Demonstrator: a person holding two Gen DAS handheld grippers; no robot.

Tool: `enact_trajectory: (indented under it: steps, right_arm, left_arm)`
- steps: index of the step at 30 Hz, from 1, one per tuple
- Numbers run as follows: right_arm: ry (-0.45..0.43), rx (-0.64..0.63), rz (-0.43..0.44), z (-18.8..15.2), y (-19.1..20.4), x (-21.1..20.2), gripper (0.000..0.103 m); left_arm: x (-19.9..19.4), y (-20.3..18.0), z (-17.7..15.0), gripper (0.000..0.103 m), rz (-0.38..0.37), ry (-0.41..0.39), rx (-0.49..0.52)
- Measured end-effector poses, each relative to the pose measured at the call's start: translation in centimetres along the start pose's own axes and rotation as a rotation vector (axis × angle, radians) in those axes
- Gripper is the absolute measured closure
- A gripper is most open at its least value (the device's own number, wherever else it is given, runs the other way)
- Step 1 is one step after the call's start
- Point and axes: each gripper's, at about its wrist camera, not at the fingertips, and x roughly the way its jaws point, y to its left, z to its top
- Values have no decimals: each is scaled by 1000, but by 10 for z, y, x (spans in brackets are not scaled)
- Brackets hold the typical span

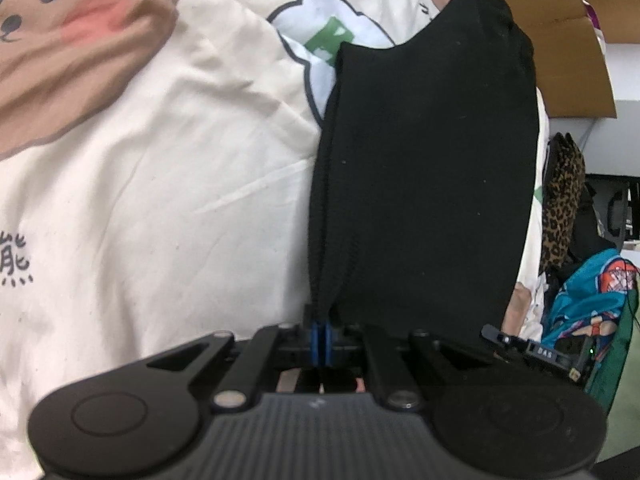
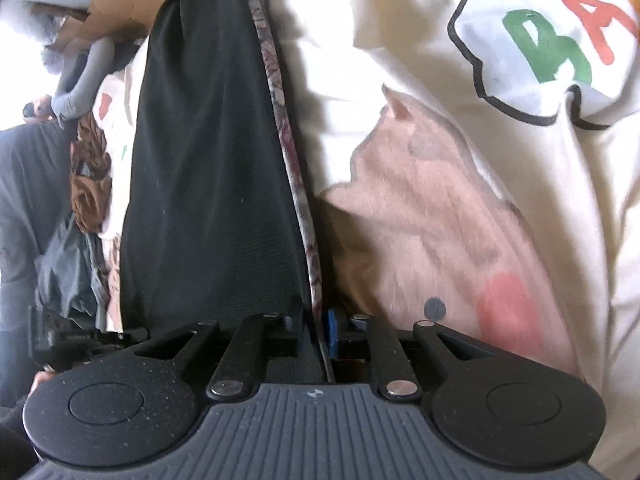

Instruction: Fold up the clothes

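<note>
The left gripper (image 1: 322, 334) is clamped tight on the near edge of the black garment (image 1: 424, 168), its blue pads pinching the cloth so the panel stretches out flat over the cream cartoon-print bedsheet (image 1: 168, 168). Over on the other side, the right gripper (image 2: 320, 334) has that same black garment's patterned hem (image 2: 280, 120) running between its jaws, but they stand slightly parted, a loose hold at best. Two corners held apart like this looks like tensioning the piece for laying down a clean fold.
</note>
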Motion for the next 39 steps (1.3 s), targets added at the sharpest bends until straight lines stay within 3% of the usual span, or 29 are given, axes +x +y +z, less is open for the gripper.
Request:
enact_trajectory:
  steps: [2,4,7,9,17,23,29,39]
  right_arm:
    - [2,10,26,4,-5,3,86]
    - [13,19,63,6,-5,6,66]
    - [30,10,83,10,-5,9,63]
    - [40,8,86,10,-5,9,64]
    - [54,17,99,12,-11,12,74]
    - [41,25,98,10,-10,11,98]
    - [20,2,121,6,-5,-4,101]
    - [-31,-73,180,-4,30,-56,102]
  left_arm:
    - [2,3,2,99,-9,6,-11]
    - [4,5,4,98,-18,11,-18]
    - [7,8,7,90,-26,21,-25]
    - [10,15,10,84,-32,26,-35]
    - [12,24,23,81,-111,1,-4]
    - [18,34,24,93,-171,20,9]
    - [-2,18,18,98,-148,10,87]
    - [-57,-3,-11,99,-201,-11,112]
